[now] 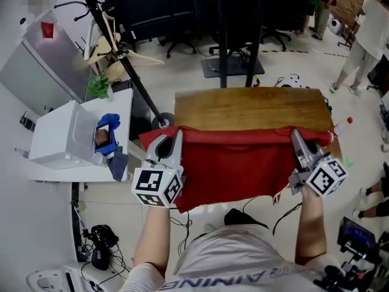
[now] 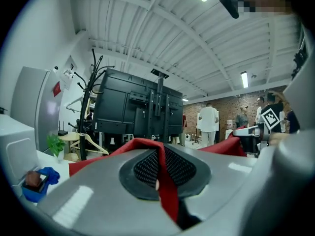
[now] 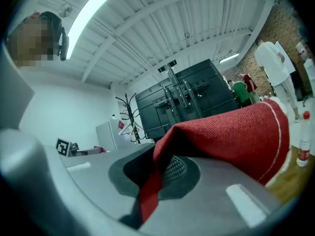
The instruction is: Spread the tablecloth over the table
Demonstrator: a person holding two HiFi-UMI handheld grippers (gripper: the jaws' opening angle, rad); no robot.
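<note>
Spreading step: my left tongs [image 1: 173, 137] and right tongs [image 1: 298, 137] each clamp the leading edge of the red fabric tablecloth [image 1: 237, 163]; next, probably, carry it level across the bare brown wooden counter [image 1: 249, 105].

left claw [image 2: 165, 183]: clamped on red tablecloth [image 2: 170, 195]; beyond: black cabinet [image 2: 133, 107]

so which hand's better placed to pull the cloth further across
Right, narrowly: the right gripper is shut on the red tablecloth over the table; the left gripper, also clamped, sits at its left edge.
</note>
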